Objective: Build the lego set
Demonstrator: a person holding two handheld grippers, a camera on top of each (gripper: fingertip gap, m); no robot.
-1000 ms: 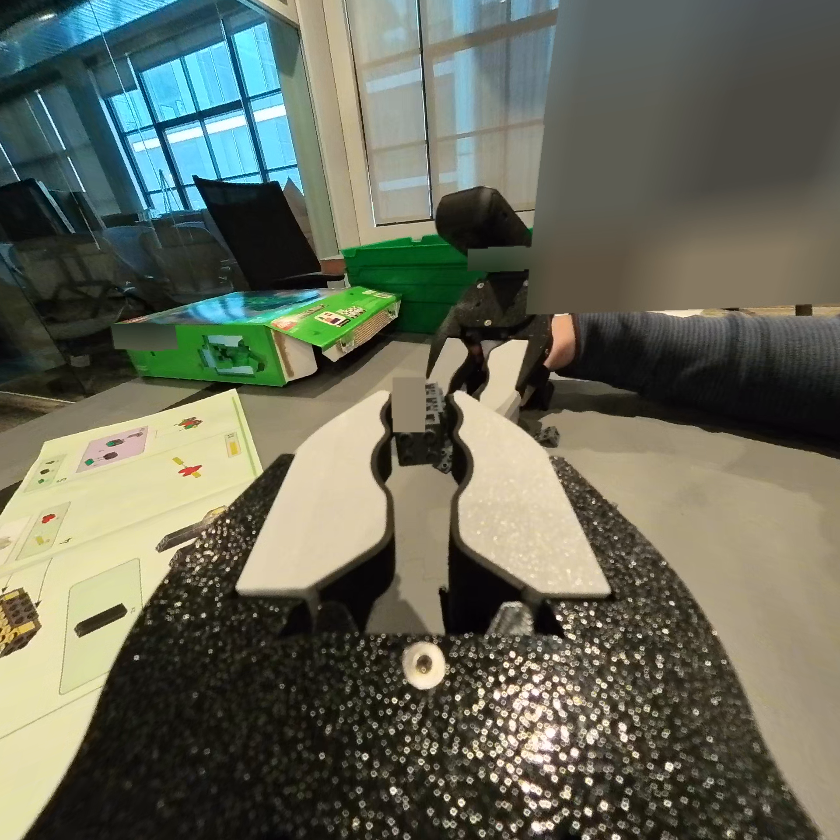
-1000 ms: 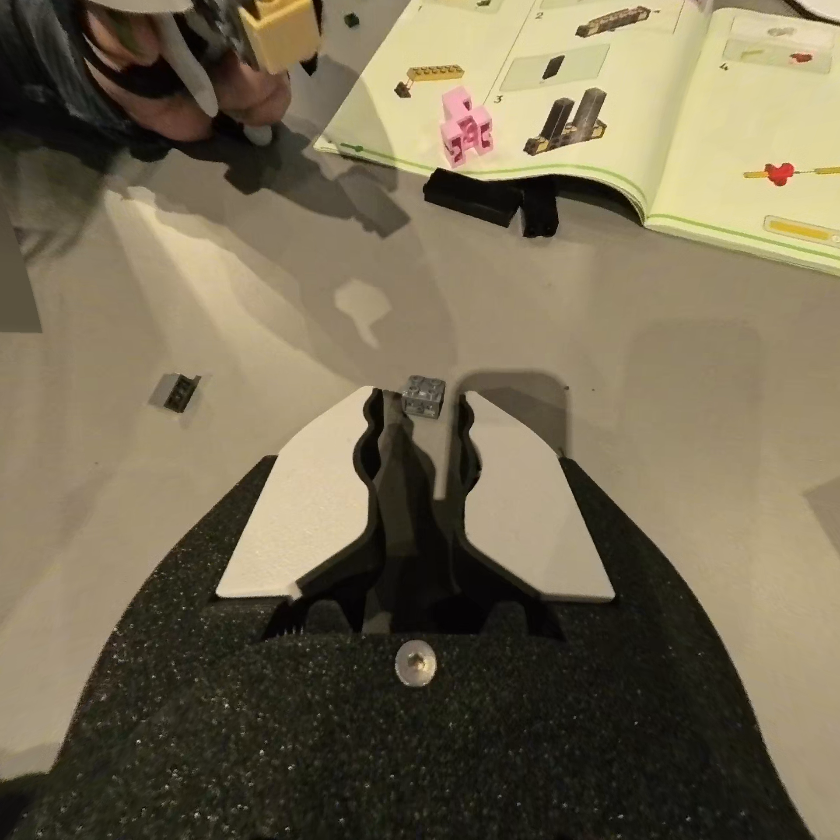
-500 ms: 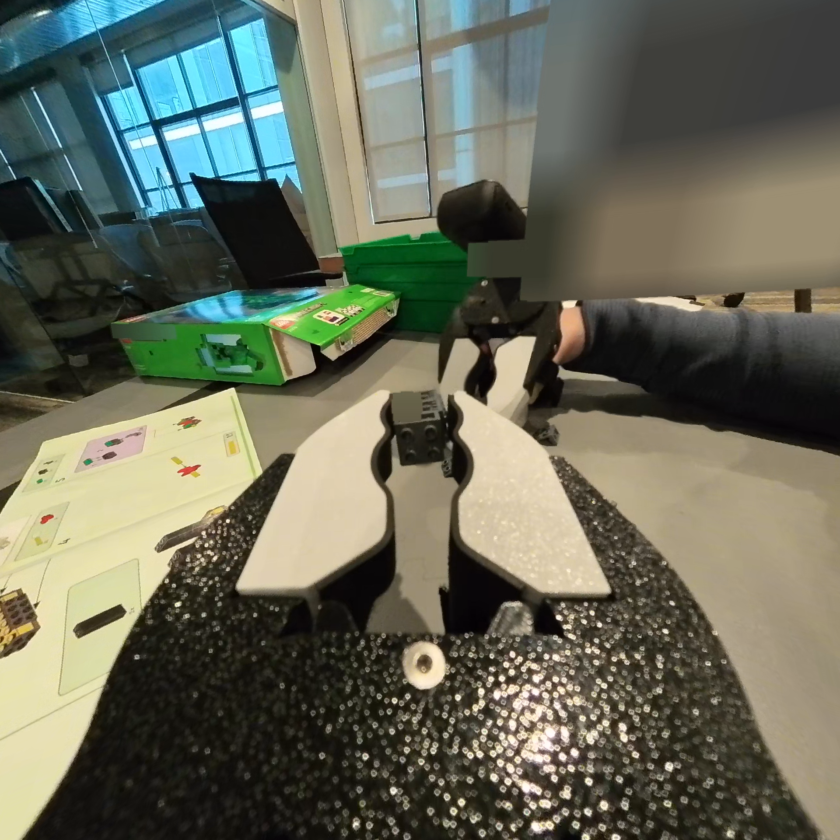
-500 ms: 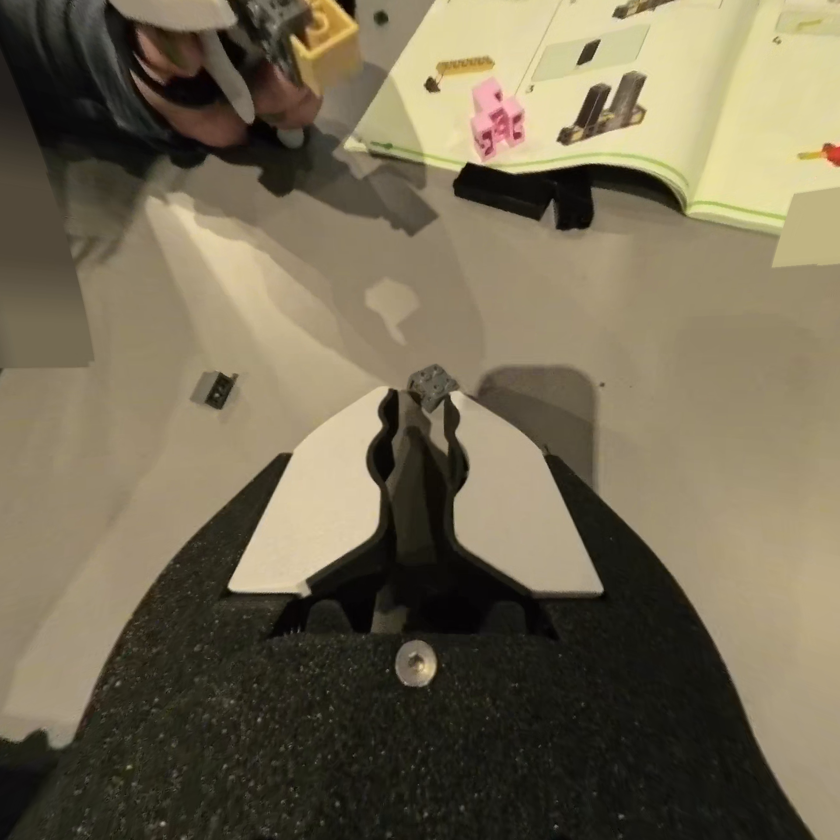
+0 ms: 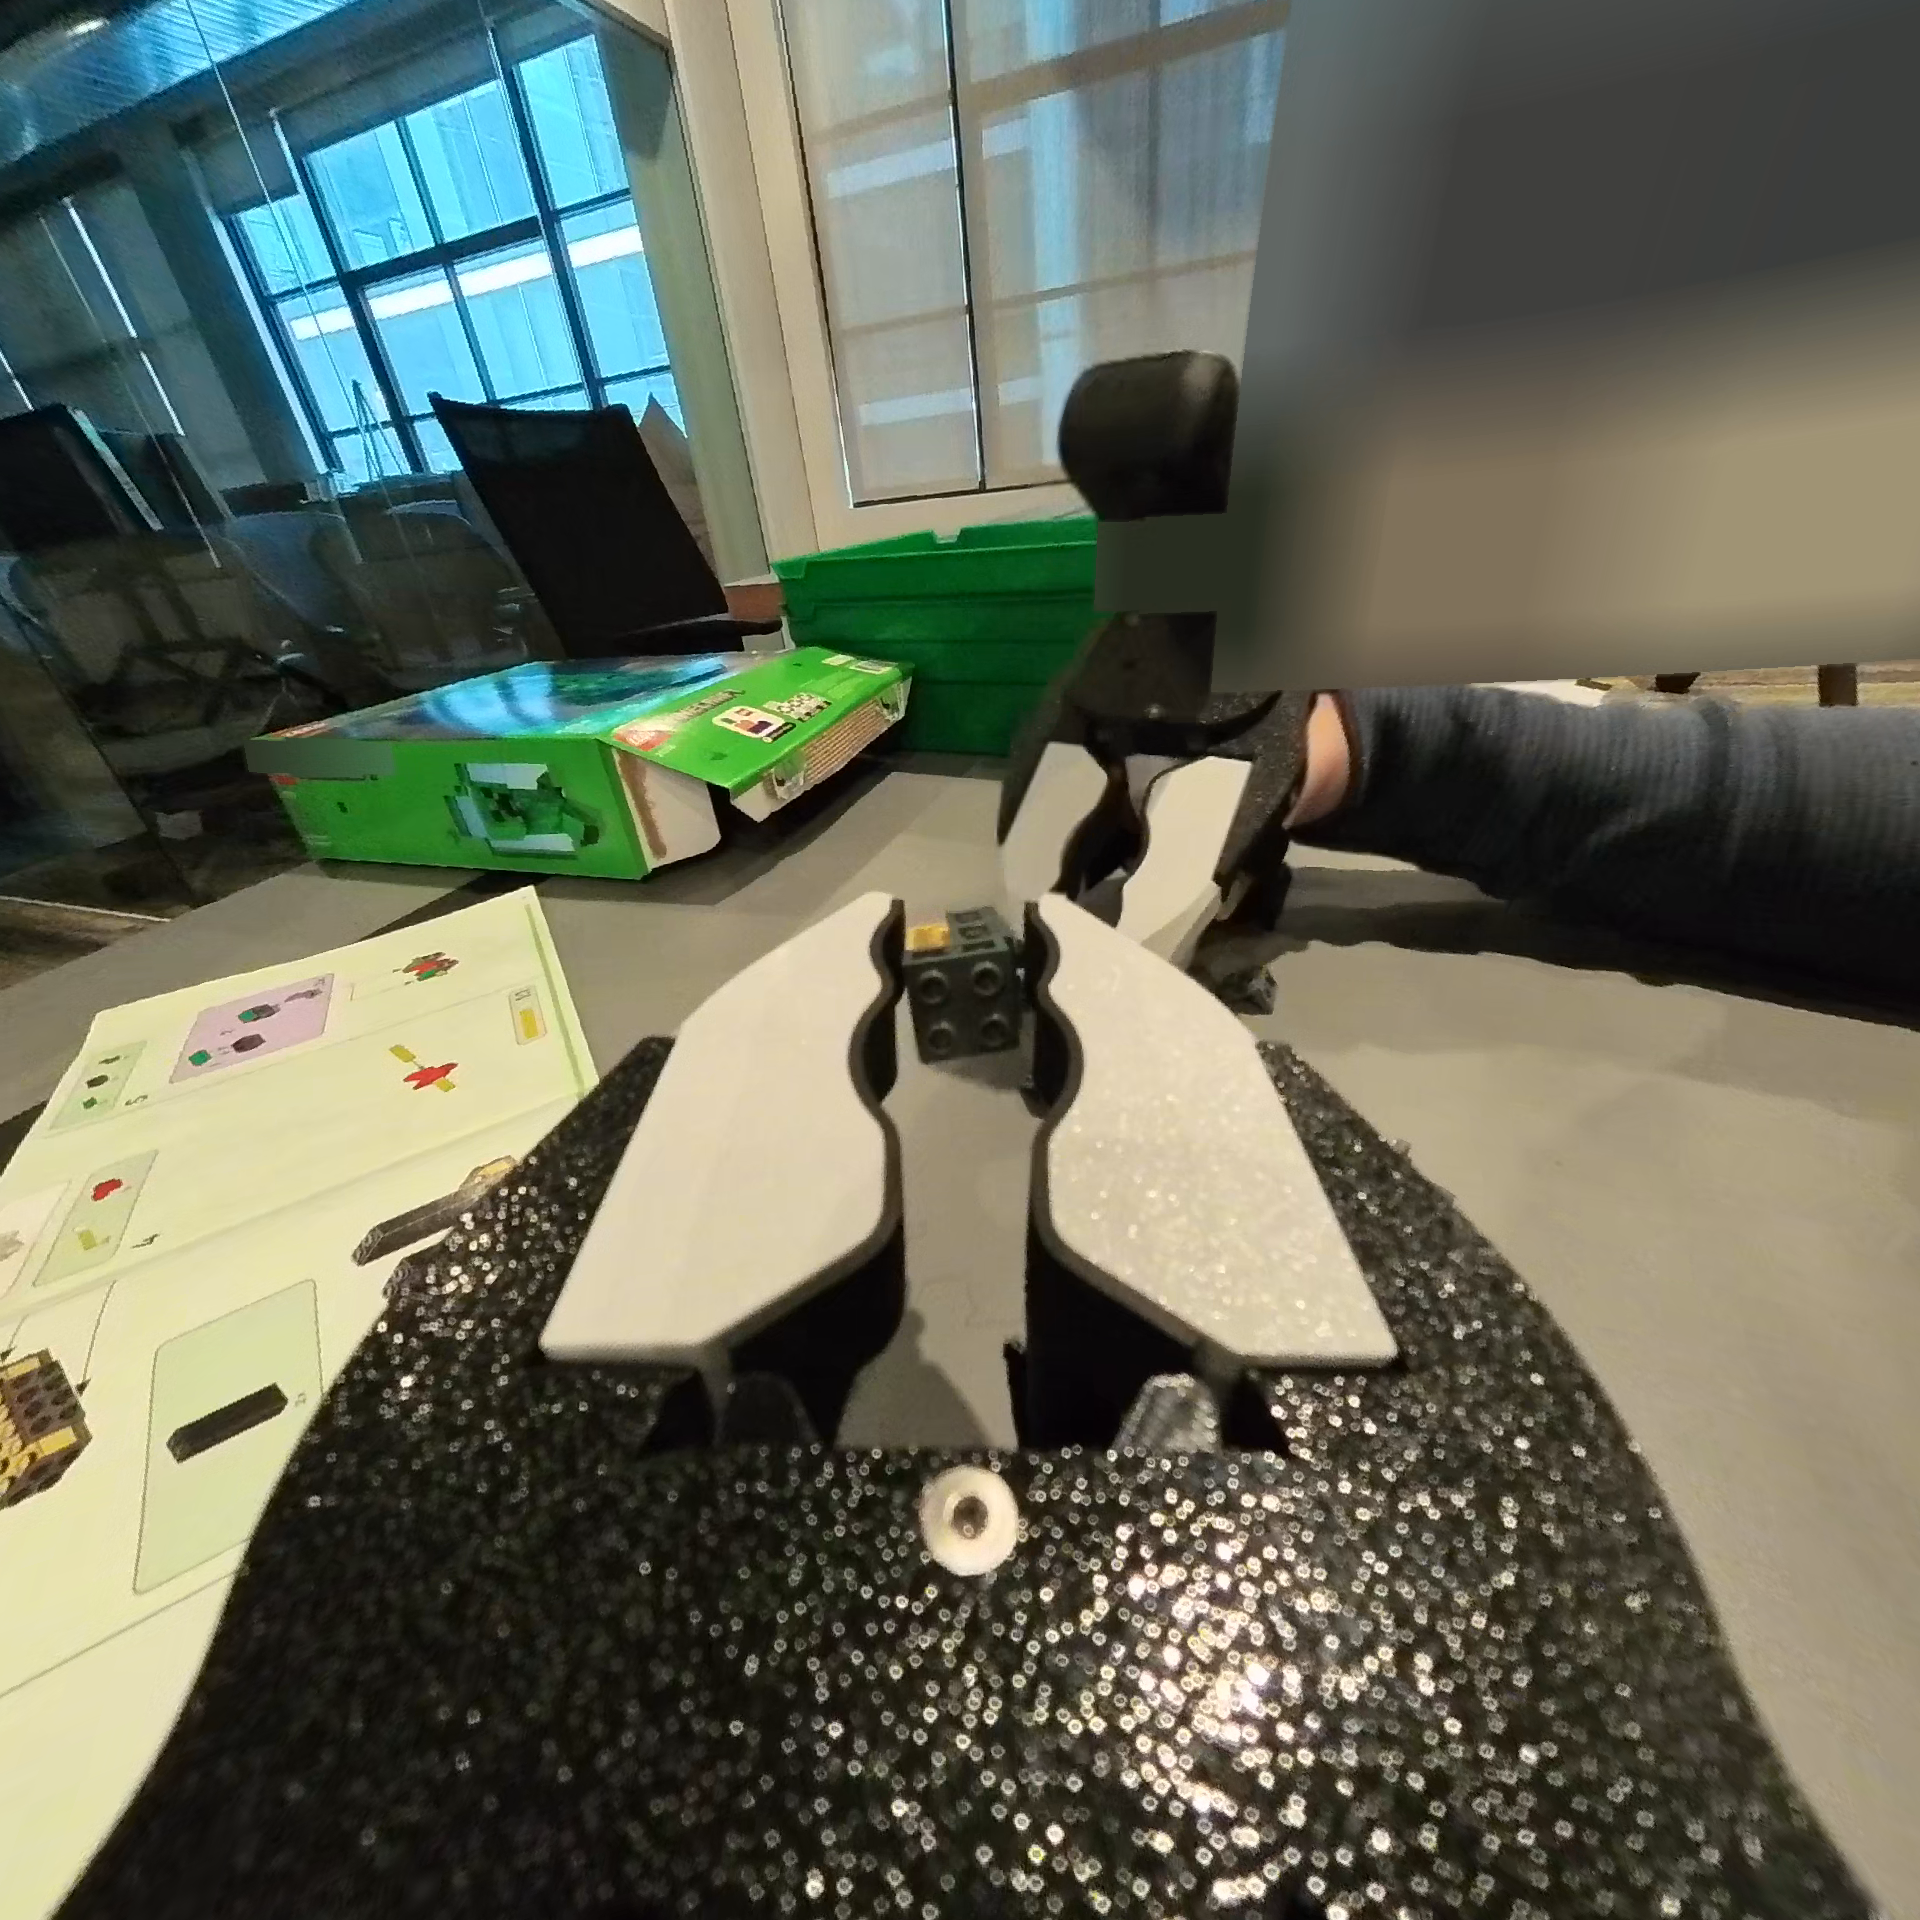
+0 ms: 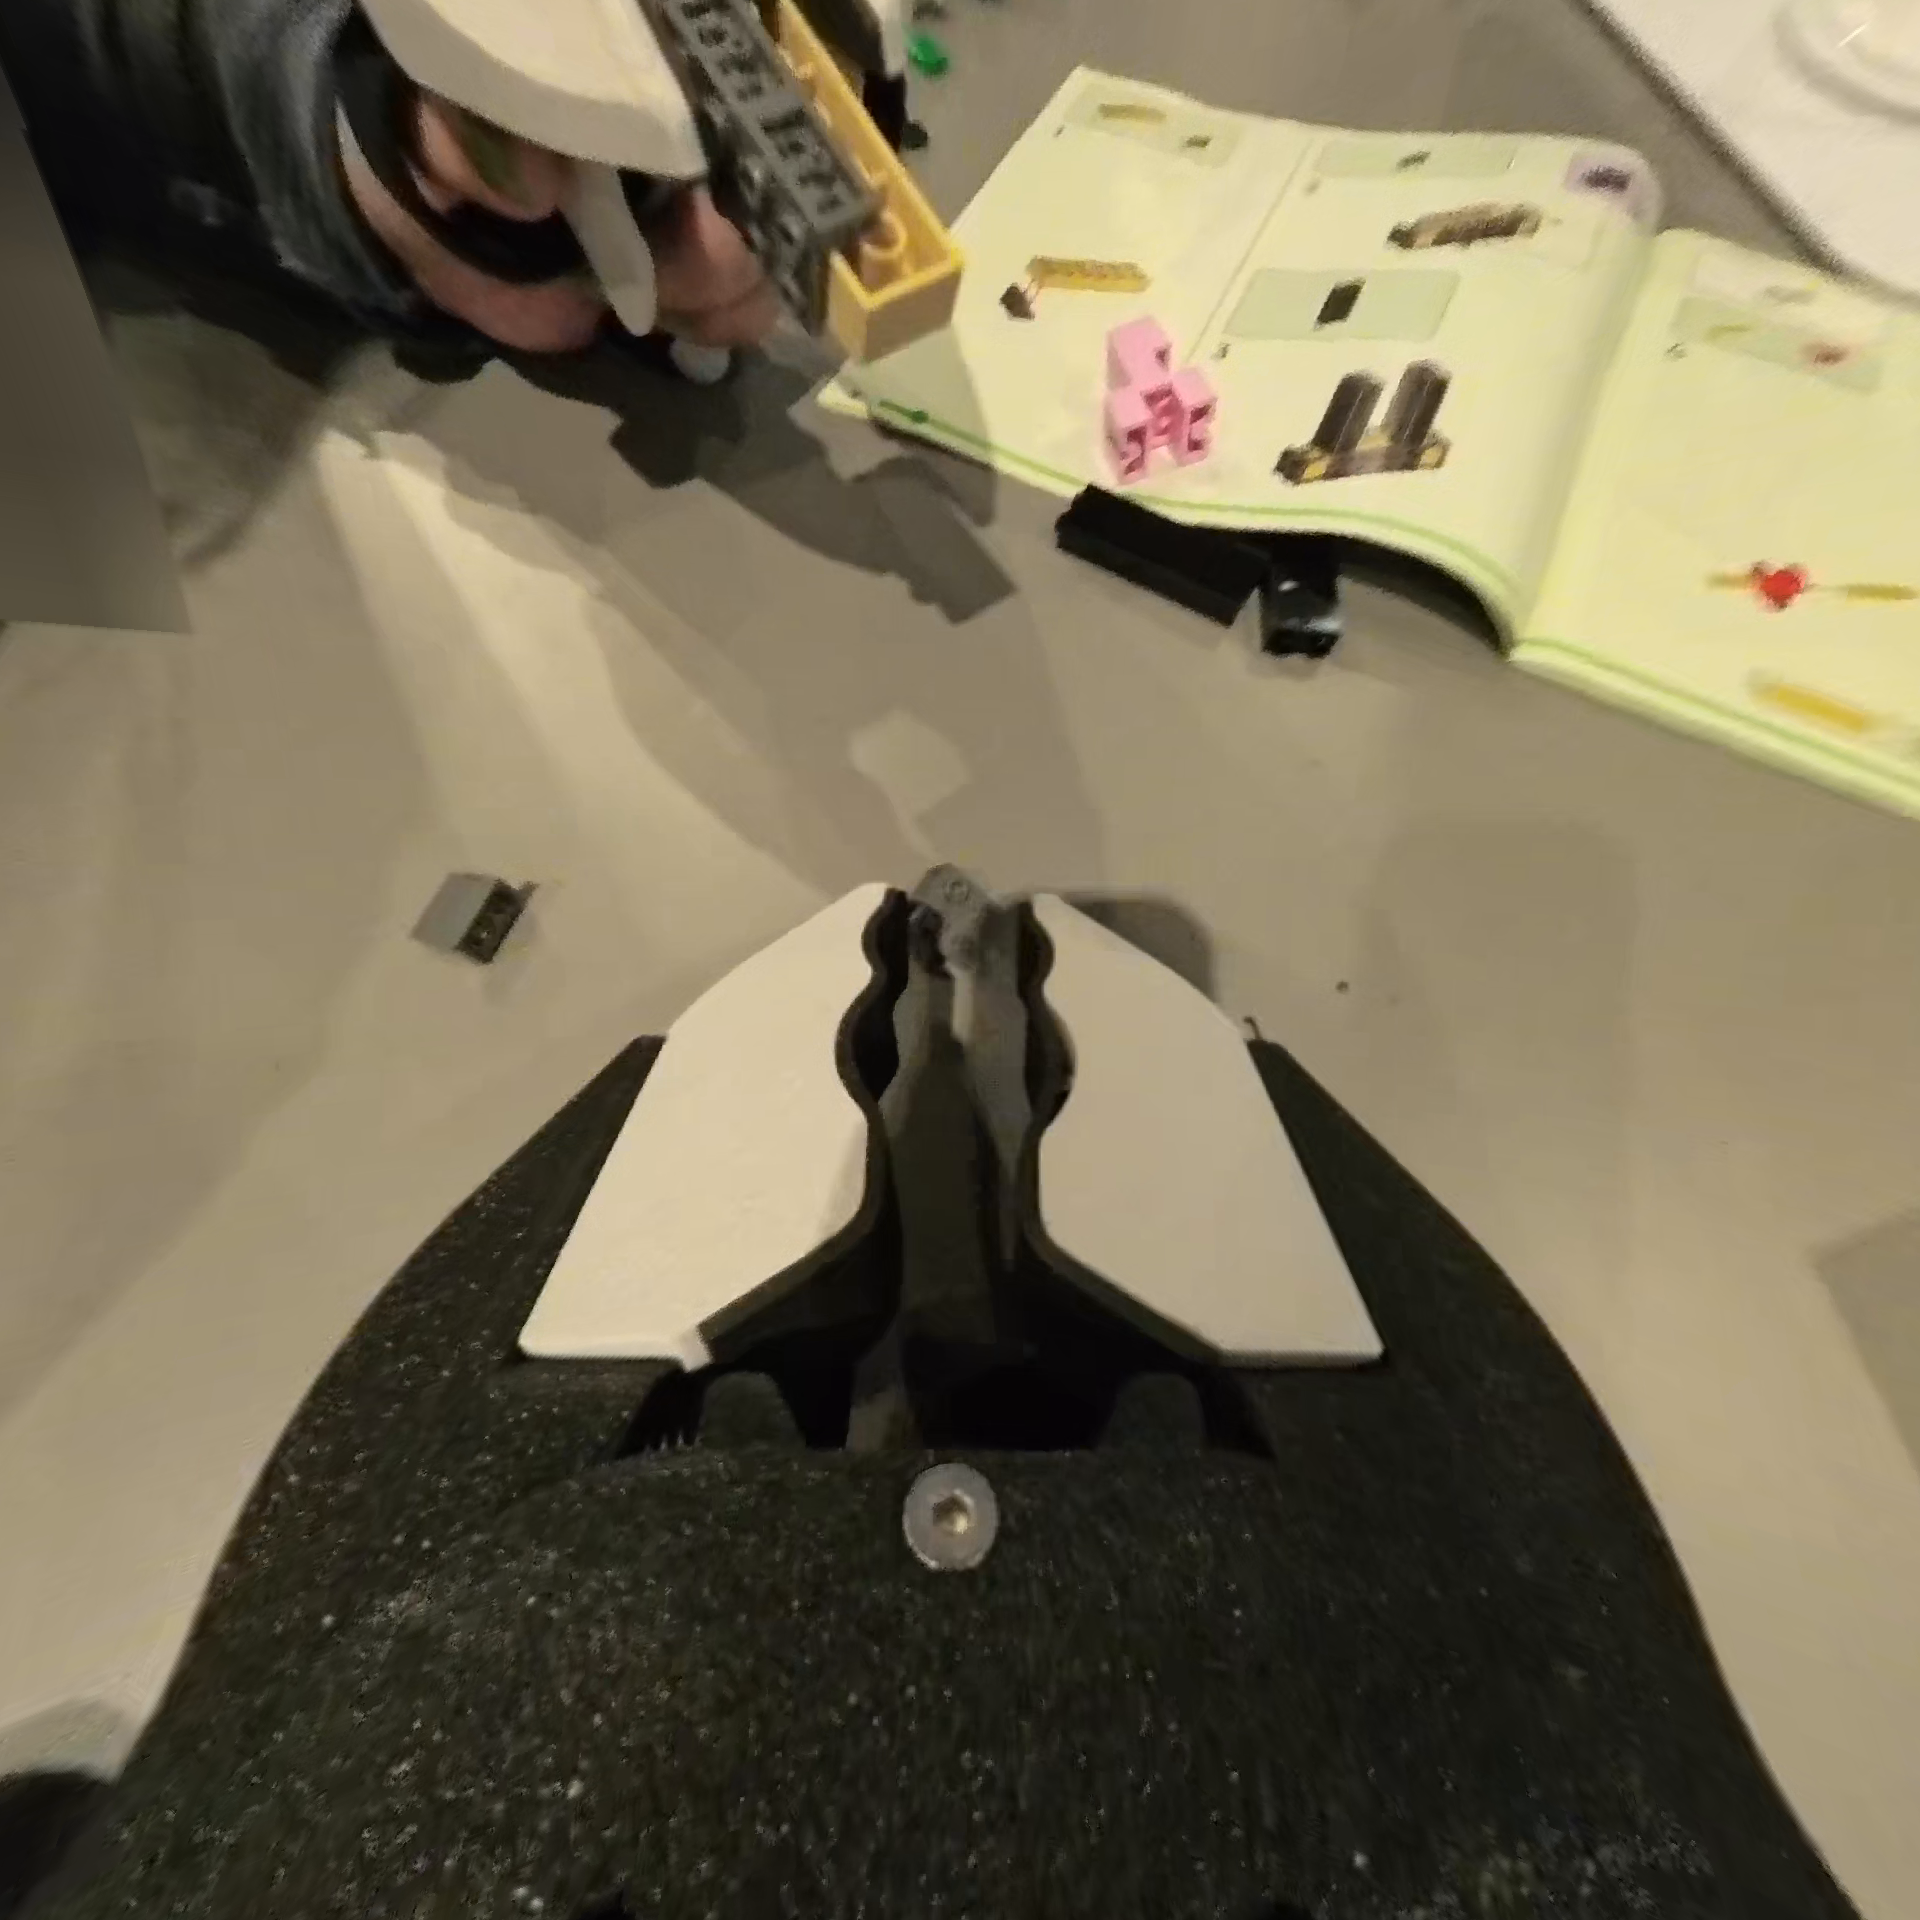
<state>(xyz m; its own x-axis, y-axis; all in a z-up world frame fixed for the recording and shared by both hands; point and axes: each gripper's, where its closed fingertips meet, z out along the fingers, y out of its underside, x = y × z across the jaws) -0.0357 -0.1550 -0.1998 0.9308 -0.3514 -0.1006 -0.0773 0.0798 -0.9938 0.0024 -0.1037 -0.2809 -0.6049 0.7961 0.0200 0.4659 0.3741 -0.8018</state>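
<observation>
Dark grey and tan, the brick assembly [image 5: 961, 987] sits clamped between the fingertips of the left gripper [image 5: 961, 971], its studded face turned toward the camera; in the right wrist view the same assembly [image 6: 821, 197] shows as a long grey block with a tan brick fixed along one side, held off the grey table [image 6: 1351, 935]. The right gripper [image 6: 958, 914] has its jaws closed on a small grey piece [image 6: 951, 904] at the very tips, blurred, close above the tabletop. A loose grey brick [image 6: 476, 914] lies to its left. An open instruction booklet [image 6: 1507, 343] carries a pink brick figure [image 6: 1153, 400], with black bricks [image 6: 1174, 566] at its near edge. Farther back lie a green set box [image 5: 561, 779] and green bins [image 5: 935, 623].
</observation>
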